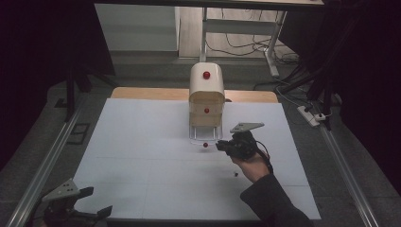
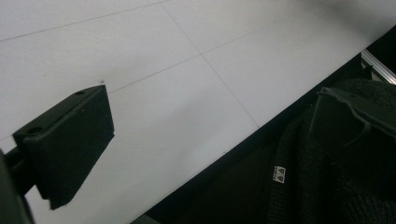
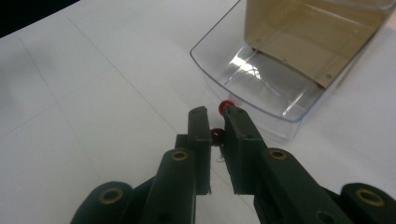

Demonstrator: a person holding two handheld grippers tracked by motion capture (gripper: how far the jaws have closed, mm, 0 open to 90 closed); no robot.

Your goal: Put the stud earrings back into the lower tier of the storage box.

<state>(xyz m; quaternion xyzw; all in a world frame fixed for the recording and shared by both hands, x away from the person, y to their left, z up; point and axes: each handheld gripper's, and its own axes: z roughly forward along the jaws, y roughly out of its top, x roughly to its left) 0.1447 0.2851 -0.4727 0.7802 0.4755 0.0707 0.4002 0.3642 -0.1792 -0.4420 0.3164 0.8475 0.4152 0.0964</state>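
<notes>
A small cream cabinet (image 1: 206, 94) with red knobs was seen at about twelve o'clock on the white counter (image 1: 142, 156), its clear bottom drawer (image 3: 261, 79) pulled out toward the person. The right claw (image 1: 221, 146), held in the right hand (image 1: 253, 163), was positioned just in front of that drawer, at about four o'clock from the cabinet. In the right gripper view its jaws stood narrowly apart, with a small red knob (image 3: 217, 135) between them; whether the knob was actually pinched could not be told. The left claw (image 1: 97, 201) was found at the counter's near edge, around seven o'clock, its jaws spread wide with nothing between them.
</notes>
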